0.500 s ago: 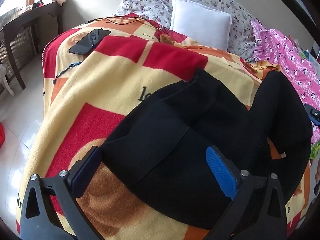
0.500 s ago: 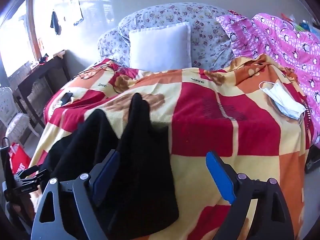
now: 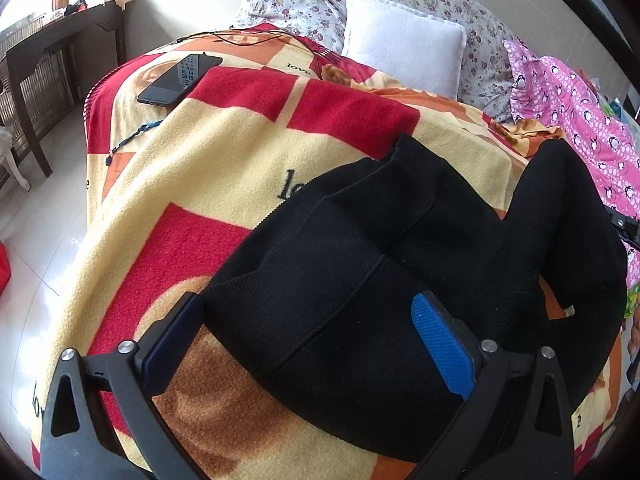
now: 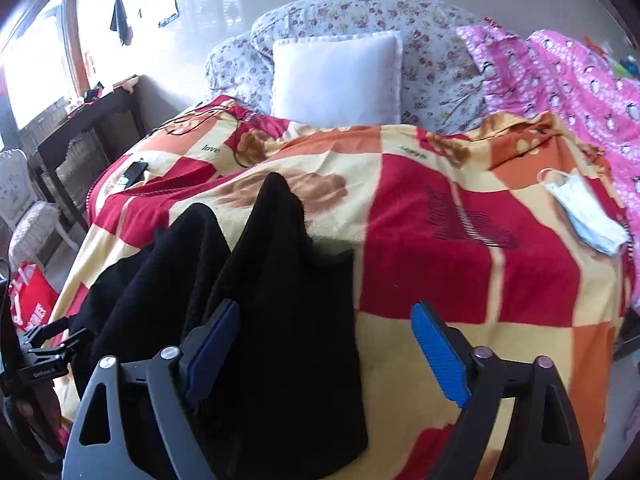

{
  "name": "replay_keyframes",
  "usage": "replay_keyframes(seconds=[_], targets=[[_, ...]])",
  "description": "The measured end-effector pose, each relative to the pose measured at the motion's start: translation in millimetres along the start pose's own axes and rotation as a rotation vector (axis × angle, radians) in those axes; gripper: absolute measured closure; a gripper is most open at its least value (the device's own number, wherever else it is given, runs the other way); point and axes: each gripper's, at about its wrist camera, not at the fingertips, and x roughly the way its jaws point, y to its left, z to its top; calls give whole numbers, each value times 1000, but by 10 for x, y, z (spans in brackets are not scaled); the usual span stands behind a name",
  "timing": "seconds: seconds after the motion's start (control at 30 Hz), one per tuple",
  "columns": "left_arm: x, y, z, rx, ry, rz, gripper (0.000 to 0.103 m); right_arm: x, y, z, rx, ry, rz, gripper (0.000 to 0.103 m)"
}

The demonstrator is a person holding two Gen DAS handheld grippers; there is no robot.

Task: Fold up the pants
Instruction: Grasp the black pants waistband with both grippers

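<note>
While both of my grippers stand wide open over the bed, the black pants (image 3: 360, 288) lie bunched on the checked blanket (image 3: 224, 160), in the lower centre of the left wrist view and the lower left of the right wrist view. Against the pictures from half a second ago, almost nothing differs: the fabric keeps the same ridges, and each tool sits in nearly the same place. I judge this a pause between grasps, not progress on a fold.

Left gripper (image 3: 312, 332): jaws spread far apart, straddling a thick band of the garment — possibly the waistband, though I cannot tell. Cloth lies between the fingers, but they hold nothing.

Right gripper (image 4: 332, 344): equally wide. Its left finger rests against the dark cloth; its right finger stands over bare blanket. Nothing is held here either.

The pants (image 4: 256, 280) rise in two peaked folds in the right wrist view, so they are not yet flat. In my judgement the next step calls for closing on an edge and drawing the fabric out smooth before any fold.

Surface: a soft red, yellow and orange fleece blanket that may drag with the cloth. A phone (image 3: 180, 78) lies at the upper left of the left view, well apart from the pants; a face mask (image 4: 580, 212) lies at the right of the right view. A white pillow (image 4: 336, 80) leans on floral cushions (image 4: 432, 52) at the top, with a pink quilt (image 4: 580, 80) to the upper right. A dark table (image 3: 60, 48) stands on the tiled floor at the upper left.
</note>
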Motion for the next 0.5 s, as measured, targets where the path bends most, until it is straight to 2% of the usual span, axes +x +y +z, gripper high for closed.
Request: replay_keyframes(seconds=[0.03,0.1,0.13,0.17,0.2,0.23,0.27,0.3,0.37,0.5], targets=[[6,-1,7,-1,2,-1,0,36,-14,13,11,15,27,33],[14,-32,26,1,1,-5,0,129,-13,37,27,48,99,64],[15,-45,34,3,-2,-12,7,155,8,45,29,40,122,74],[22,-61,41,5,-2,-20,24,189,30,56,14,31,123,90],[36,-76,45,4,5,-26,35,200,28,52,14,25,121,93],[43,-87,52,2,8,-22,55,176,19,43,17,4,120,94],[37,-91,57,2,8,-22,74,117,-18,21,30,20,118,97],[15,-90,60,3,1,-26,83,37,-49,-1,38,4,118,98],[-31,-71,61,-9,-4,-47,87,-199,-190,-49,81,-8,127,98],[-228,-20,-1,-32,-41,-65,88,-688,-541,-204,143,-55,84,98]])
